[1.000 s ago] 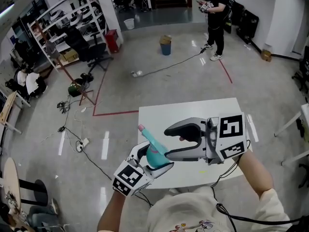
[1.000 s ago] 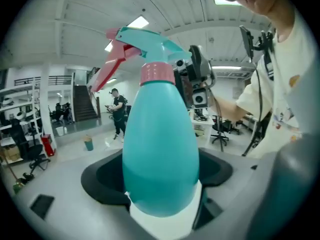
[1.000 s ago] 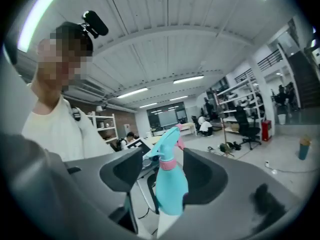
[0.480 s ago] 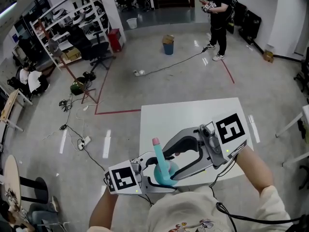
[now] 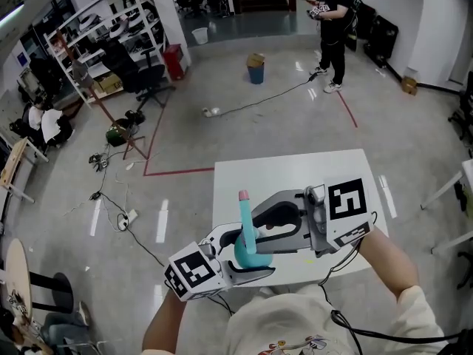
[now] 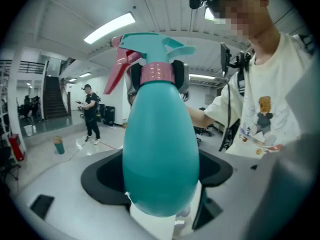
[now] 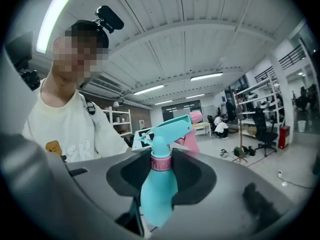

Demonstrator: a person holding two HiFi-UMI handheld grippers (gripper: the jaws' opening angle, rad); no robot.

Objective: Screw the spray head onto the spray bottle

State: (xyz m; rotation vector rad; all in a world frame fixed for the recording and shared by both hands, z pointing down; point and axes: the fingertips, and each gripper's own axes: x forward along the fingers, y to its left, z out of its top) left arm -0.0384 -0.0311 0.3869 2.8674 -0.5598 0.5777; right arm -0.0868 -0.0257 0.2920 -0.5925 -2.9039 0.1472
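Left gripper (image 5: 240, 263) is clenched on bottle (image 6: 160, 149); right gripper (image 5: 256, 237) jaws have just been closing onto it; collar (image 7: 161, 162) should be gripped squarely before twisting.

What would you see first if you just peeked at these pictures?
The bright teal bottle with its pink trigger, right in the middle above the white table. The left gripper clamps its belly, and the right gripper has just been closing its jaws on the neck. Far behind, a person in black stands on the shiny floor.
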